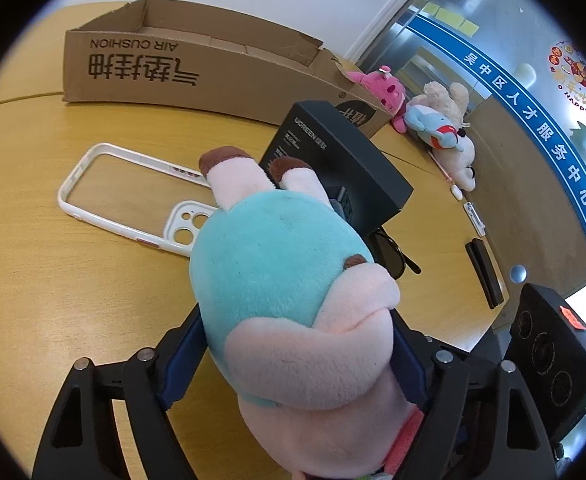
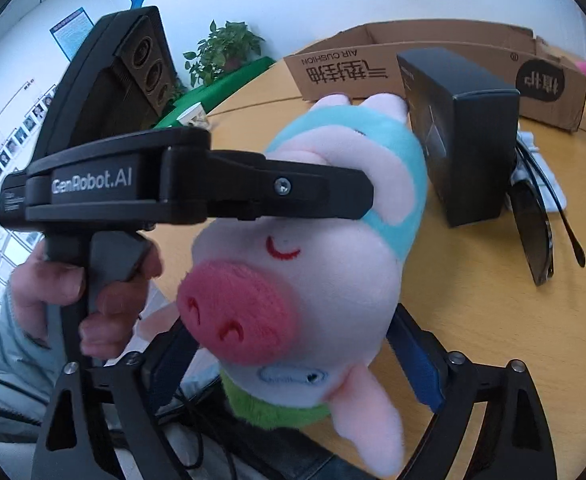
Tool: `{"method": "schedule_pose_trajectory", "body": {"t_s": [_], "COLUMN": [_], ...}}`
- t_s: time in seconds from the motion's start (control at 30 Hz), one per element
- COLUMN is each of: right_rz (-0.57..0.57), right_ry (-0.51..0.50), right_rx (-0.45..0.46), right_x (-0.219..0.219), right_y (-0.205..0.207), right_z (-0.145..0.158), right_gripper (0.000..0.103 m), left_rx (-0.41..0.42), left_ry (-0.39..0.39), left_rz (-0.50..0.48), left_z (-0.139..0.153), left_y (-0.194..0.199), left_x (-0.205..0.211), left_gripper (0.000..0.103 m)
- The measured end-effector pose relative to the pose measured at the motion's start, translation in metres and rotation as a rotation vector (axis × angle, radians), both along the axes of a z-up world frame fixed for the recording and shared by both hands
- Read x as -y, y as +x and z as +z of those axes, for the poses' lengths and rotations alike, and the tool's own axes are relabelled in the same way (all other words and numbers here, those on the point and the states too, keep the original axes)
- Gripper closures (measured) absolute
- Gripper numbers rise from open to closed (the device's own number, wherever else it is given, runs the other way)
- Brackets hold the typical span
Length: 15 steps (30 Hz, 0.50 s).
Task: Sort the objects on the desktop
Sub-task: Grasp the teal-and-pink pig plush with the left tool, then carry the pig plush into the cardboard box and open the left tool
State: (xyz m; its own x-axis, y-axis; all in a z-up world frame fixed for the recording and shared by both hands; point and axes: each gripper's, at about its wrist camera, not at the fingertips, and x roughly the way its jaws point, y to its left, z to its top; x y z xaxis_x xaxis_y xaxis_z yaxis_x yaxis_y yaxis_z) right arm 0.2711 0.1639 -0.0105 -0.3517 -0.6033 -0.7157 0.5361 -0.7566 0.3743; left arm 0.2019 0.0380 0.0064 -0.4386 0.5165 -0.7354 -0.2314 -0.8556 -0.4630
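Two tools on one item. Left tool (image 1: 293, 340): clenched on the plush pig (image 1: 269, 264), pads pressed into both sides of its teal-and-pink body; the right wrist view confirms this, one black finger lying across the pig's midsection. Left hand (image 2: 93, 280) wraps that tool's handle.

Right tool (image 2: 297, 360): fingers set wide, either side of the pig's head, blue pads just beside the cheeks. Contact unclear, so I cannot tell whether it grips or only brackets the head.

Pig's position: clear of the desk (image 1: 73, 300), held by my left tool. Feet point toward the black box (image 1: 345, 168), snout toward the right tool's camera. Feet are v. close to the box; touching or not, can't say.

Other items on desk:
- Clear phone case (image 1: 133, 192) w/ white rim, flat, left of the pig.
- Sunglasses (image 2: 533, 232), beside the black box.
- Cardboard box (image 1: 165, 64), open top, at the far side.
- Approx. three more plush toys (image 1: 433, 120) heaped past the cardboard box's corner.
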Motion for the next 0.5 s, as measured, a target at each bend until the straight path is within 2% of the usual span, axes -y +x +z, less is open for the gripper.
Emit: {"method": "schedule_pose_trajectory", "body": {"t_s": [0.13, 0.27, 0.4, 0.5], "right_rz": [0.015, 0.035, 0.048, 0.047], "right_ry": [-0.038, -0.037, -0.030, -0.049], "right_rx": [-0.019, -0.093, -0.267, -0.367], "right_x": [0.002, 0.009, 0.013, 0.016], "right_y": [0.004, 0.007, 0.001, -0.016], "right_z": [0.009, 0.035, 0.098, 0.140], "right_gripper": [0.026, 0.027, 0.027, 0.027], "left_rx": [-0.030, -0.139, -0.318, -0.448], "left_ry": [0.021, 0.011, 0.017, -0.014], "left_rz": [0.017, 0.031, 0.042, 0.038], "left_z": [0.013, 0.053, 0.119, 0.167], "left_y": [0.006, 0.009, -0.003, -0.023], "left_x": [0.009, 0.011, 0.015, 0.013], "left_gripper": [0.027, 0.027, 0.027, 0.027]}}
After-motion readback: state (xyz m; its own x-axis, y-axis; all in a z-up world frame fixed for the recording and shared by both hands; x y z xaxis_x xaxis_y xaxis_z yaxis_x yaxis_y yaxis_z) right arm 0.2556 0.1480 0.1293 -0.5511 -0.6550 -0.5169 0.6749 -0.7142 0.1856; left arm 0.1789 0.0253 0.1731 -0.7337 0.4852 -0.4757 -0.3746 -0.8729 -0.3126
